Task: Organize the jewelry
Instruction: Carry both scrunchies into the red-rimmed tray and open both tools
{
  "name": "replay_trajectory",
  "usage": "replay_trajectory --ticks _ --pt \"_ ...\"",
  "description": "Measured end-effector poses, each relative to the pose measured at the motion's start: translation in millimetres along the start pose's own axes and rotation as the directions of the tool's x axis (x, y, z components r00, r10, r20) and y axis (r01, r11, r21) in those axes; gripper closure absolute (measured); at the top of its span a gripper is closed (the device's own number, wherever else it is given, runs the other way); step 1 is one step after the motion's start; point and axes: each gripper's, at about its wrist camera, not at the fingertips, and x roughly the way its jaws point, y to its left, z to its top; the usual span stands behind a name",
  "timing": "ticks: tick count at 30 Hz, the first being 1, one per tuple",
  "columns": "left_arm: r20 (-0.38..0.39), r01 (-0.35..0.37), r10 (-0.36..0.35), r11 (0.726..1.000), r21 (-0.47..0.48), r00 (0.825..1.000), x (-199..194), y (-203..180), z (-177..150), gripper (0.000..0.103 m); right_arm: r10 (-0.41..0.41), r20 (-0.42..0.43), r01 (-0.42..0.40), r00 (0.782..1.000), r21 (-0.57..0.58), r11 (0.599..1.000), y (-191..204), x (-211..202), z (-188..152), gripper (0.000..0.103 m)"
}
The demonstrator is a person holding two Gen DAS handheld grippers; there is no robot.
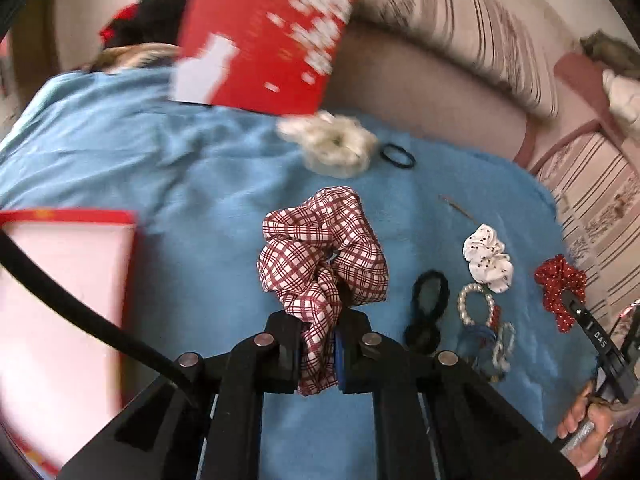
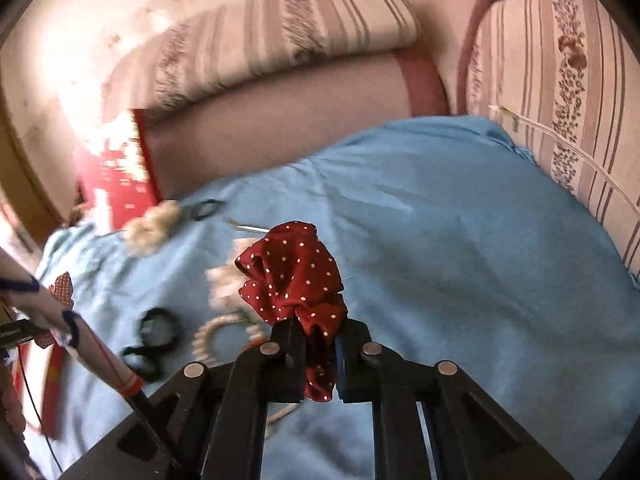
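In the left wrist view, the left gripper (image 1: 318,344) is clamped on a fold of the plaid scrunchie (image 1: 322,258), which fills the centre of the frame above the blue blanket (image 1: 192,184). To the lower right lie a black hair tie (image 1: 428,312), a pearl bracelet (image 1: 476,304) and a white dotted scrunchie (image 1: 488,258); a fluffy cream scrunchie (image 1: 332,144) sits higher, below the red box lid (image 1: 264,40). An open box (image 1: 60,280) shows at the left edge.

In the right wrist view, the right gripper (image 2: 320,356) pinches the red polka-dot scrunchie (image 2: 294,276) at the centre of the frame, clear of the blanket as far as can be judged.

Both scrunchies look light, soft and floppy, so a pinch through bunched fabric should hold; the beaded bracelet is likely slicker and more delicate.
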Motion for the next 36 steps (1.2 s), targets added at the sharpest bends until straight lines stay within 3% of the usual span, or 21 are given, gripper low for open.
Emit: replay_trajectory --ticks 5,10,15,21,23,27,30,32,35,36 --pt "0.085 -0.144 0.153 0.984 -0.108 0.985 -67 78 -33 0.091 0.114 -0.008 -0.115 0.993 -0.055 0.992 58 -24 -19 0.092" --pt "0.057 -0.282 0.304 0.927 -0.249 0.951 -86 160 -51 0.091 0.264 -0.12 -0.28 0.957 -0.143 0.949 159 -33 -43 0.092" --pt "0.031 -0.343 0.376 0.872 -0.348 0.926 -88 234 -52 0.091 0.349 -0.26 -0.409 0.9 -0.231 0.883 275 -22 -61 0.092" --pt "0.014 -0.288 0.327 0.851 -0.438 0.945 -76 295 -37 0.091 0.374 -0.349 -0.479 0.859 -0.294 0.827 389 16 -78 0.092" --pt "0.016 -0.274 0.31 0.861 -0.43 0.951 -68 304 -26 0.091 0.363 -0.362 -0.478 0.859 -0.313 0.821 414 27 -82 0.092" --pt "0.024 -0.248 0.283 0.873 -0.421 0.959 -57 313 -12 0.089 0.297 -0.375 -0.434 0.878 -0.365 0.824 455 67 -92 0.092" --pt "0.026 -0.277 0.318 0.861 -0.426 0.948 -49 318 -7 0.082 0.256 -0.393 -0.405 0.883 -0.363 0.839 468 99 -96 0.092" --pt "0.022 -0.254 0.294 0.86 -0.443 0.956 -46 320 -7 0.069 0.233 -0.4 -0.387 0.886 -0.363 0.848 471 115 -97 0.091" --pt "0.052 -0.224 0.27 0.877 -0.426 0.961 -52 315 -5 0.062 0.197 -0.398 -0.353 0.896 -0.372 0.858 473 130 -98 0.082" --pt "0.067 -0.235 0.287 0.88 -0.413 0.956 -59 310 -5 0.06 0.191 -0.401 -0.351 0.896 -0.376 0.857 475 132 -99 0.071"
